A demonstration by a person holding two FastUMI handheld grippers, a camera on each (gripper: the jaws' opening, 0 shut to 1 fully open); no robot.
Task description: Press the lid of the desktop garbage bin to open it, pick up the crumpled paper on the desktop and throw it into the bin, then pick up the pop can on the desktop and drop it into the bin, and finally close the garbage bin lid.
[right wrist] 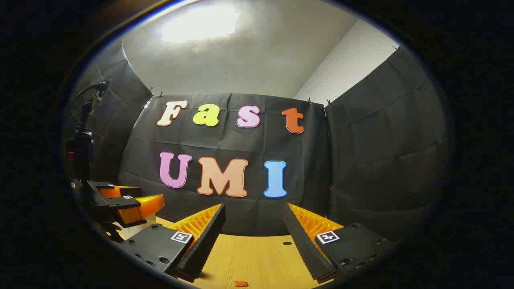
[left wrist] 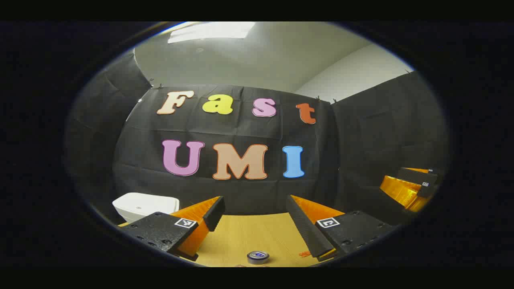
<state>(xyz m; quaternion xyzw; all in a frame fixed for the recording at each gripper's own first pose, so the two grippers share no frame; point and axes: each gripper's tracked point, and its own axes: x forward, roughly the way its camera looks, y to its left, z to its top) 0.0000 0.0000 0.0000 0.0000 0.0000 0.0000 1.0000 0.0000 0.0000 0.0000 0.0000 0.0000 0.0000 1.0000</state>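
The white garbage bin (left wrist: 140, 205) stands at the table's far left in the left gripper view, its lid lying flat. A pop can (left wrist: 257, 257) stands upright on the wood at the bottom of that view, below and between my left gripper's fingers. My left gripper (left wrist: 255, 202) hangs open above the table, holding nothing. My right gripper (right wrist: 253, 210) is open too, with bare table between its fingers. Each gripper appears in the other's view: the right gripper (left wrist: 395, 180) at the right edge, the left gripper (right wrist: 152, 196) at the left edge, above a pale patch of the bin (right wrist: 136, 228).
The wooden table (left wrist: 257, 233) runs back to the black cloth wall. A small orange scrap (left wrist: 304, 254) lies near my left gripper's right finger, and an orange scrap (right wrist: 241, 283) sits at the bottom of the right gripper view. A dark hole (right wrist: 287, 243) marks the tabletop.
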